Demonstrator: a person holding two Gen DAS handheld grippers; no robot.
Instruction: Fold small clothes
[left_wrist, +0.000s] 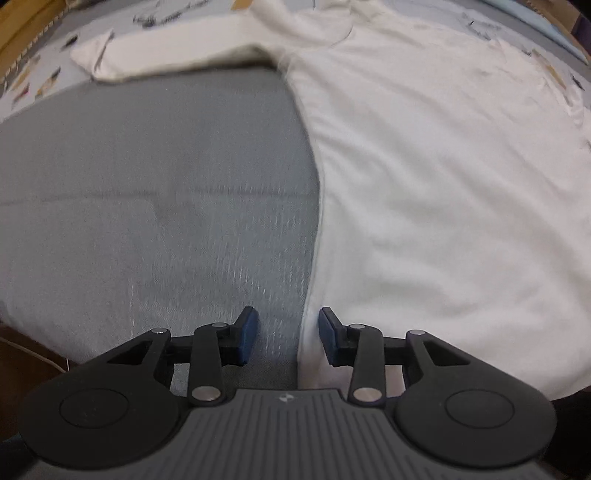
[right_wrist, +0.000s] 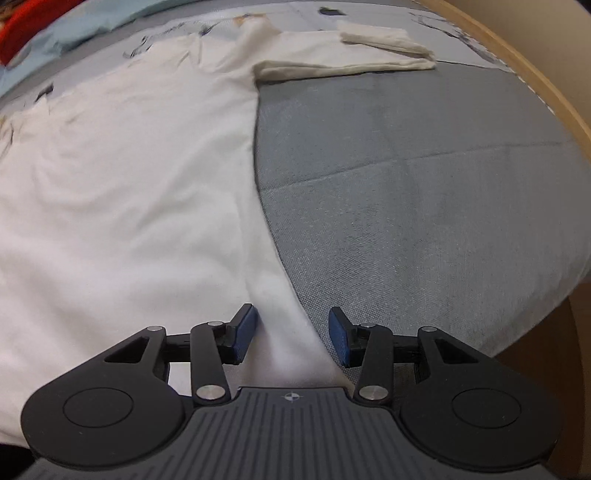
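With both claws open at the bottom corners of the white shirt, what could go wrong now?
1. The left claw straddles only the side edge of the white shirt; closing there may catch very little cloth, which could slip.
2. The right claw has more cloth between its pads, but may also pinch the grey cover beneath.
3. Both sleeves lie spread out, so lifting the hem may drag them crooked.
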